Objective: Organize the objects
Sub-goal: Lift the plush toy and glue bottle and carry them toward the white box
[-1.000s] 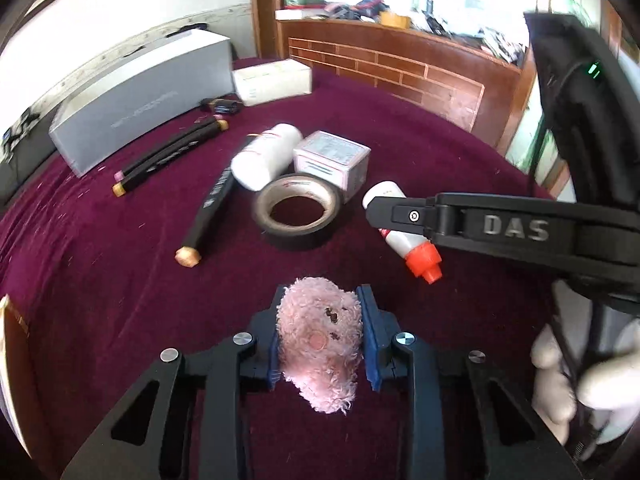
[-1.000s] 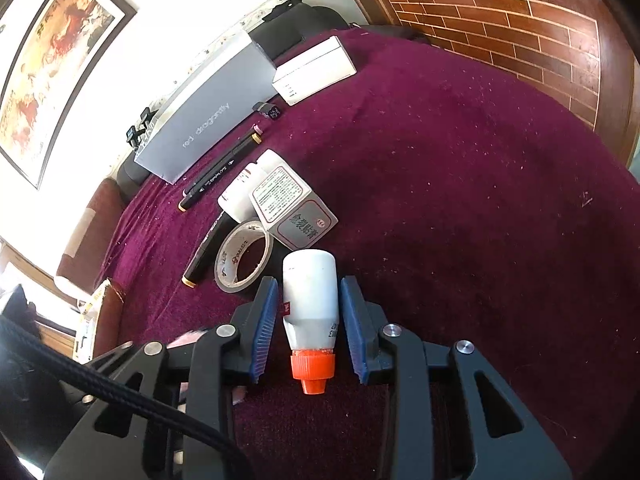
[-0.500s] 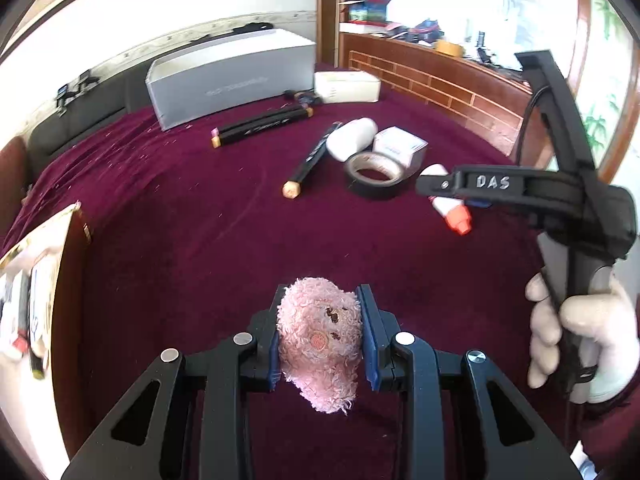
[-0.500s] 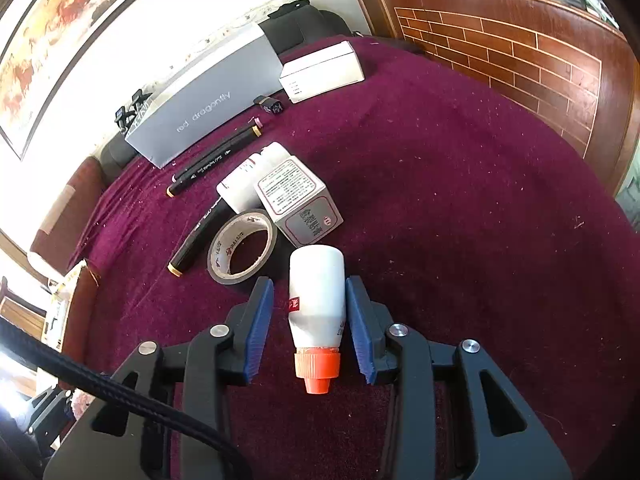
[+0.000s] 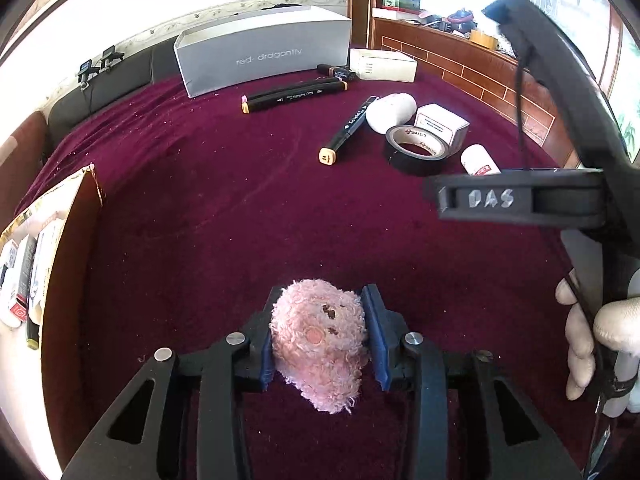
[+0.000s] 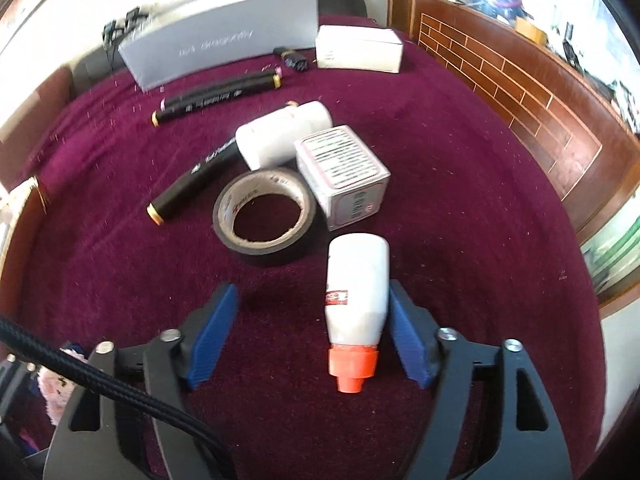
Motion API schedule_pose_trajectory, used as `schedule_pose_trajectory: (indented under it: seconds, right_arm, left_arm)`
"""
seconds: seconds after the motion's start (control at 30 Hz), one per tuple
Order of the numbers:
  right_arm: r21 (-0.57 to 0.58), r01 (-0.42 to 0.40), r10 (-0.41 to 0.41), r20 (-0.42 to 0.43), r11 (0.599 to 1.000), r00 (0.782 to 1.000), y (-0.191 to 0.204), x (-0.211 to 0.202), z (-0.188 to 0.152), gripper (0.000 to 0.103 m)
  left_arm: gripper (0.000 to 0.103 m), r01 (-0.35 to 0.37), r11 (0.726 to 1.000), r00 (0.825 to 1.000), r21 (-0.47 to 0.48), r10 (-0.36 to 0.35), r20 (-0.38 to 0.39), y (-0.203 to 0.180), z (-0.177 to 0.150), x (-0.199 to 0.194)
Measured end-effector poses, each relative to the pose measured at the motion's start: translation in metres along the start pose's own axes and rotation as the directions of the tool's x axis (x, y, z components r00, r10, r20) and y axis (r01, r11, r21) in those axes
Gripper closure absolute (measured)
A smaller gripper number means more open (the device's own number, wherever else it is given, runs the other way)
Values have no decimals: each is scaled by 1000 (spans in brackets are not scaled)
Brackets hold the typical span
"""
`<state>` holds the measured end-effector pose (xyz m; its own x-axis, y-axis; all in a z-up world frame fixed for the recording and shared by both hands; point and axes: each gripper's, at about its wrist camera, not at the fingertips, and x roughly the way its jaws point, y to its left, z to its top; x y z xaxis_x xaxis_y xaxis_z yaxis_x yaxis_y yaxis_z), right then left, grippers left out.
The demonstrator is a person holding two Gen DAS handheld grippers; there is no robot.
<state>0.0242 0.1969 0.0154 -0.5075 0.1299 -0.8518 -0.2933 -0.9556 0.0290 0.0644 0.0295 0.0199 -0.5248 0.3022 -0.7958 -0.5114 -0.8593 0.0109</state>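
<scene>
A pink plush toy [image 5: 316, 332] sits between the blue pads of my left gripper [image 5: 320, 340]. Its jaws are opening, but both pads still touch the fur. The toy hangs just above the maroon tablecloth [image 5: 224, 208]. A white glue bottle [image 6: 358, 280] with an orange cap lies on the cloth between the pads of my right gripper [image 6: 311, 300]. Those jaws are opening wide: the right pad is close beside the bottle and the left pad stands well clear. In the left wrist view the bottle [image 5: 478, 162] peeks out behind the right gripper's black bar, which a gloved hand [image 5: 600, 340] holds.
Beyond the bottle lie a black tape roll [image 6: 264, 220], a small white box [image 6: 344, 172], a white cylinder [image 6: 280, 136] and black markers [image 6: 192, 180]. A grey box [image 6: 224, 40] and a white carton [image 6: 358, 48] stand at the back. An open cardboard box [image 5: 60, 240] holding items sits at the left edge.
My right gripper's jaws have spread wide and let go of the glue bottle, which now lies on the cloth. My left gripper has swung away from the clutter with the plush toy, its pads easing slightly.
</scene>
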Motion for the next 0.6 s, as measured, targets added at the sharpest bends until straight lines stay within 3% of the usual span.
schedule_pose_trajectory:
  seconds: [0.07,0.13,0.2,0.27,0.47,0.57,0.6]
  right_arm:
    - [-11,35,-35,-11,999,999,4,1,-1,19]
    - [17,14,-14,-29,1000,999,0,1,1,14]
    - [-2,-10,10,-67,1000,998,2,6,4,0]
    - [-48,8,-12,-79,999,997,9,9,3,0]
    - [-28,-11,10,-67,1000,998,4,5,1,0]
    - [-14,21,-22,-57,1000,998,2,1,0,18]
    - [-10,23,-24,-49,1000,999,1,-1,-1,31]
  left_arm:
    - [69,3,1000,1000,-5,-3,1,1,0,0]
    - [69,8,1000,1000,-6,-8,4,2,0,0]
    - [69,13,1000,1000,-9,-12,6,3,0,1]
    - [69,18,1000,1000,-13,-18,9,4,1,1]
    - [68,27,999,1000,-17,-27,15,6,1,2]
    - [68,29,999,999,-19,-29,17,6,1,2]
    - [68,28,999,999,-19,-27,17,6,1,2]
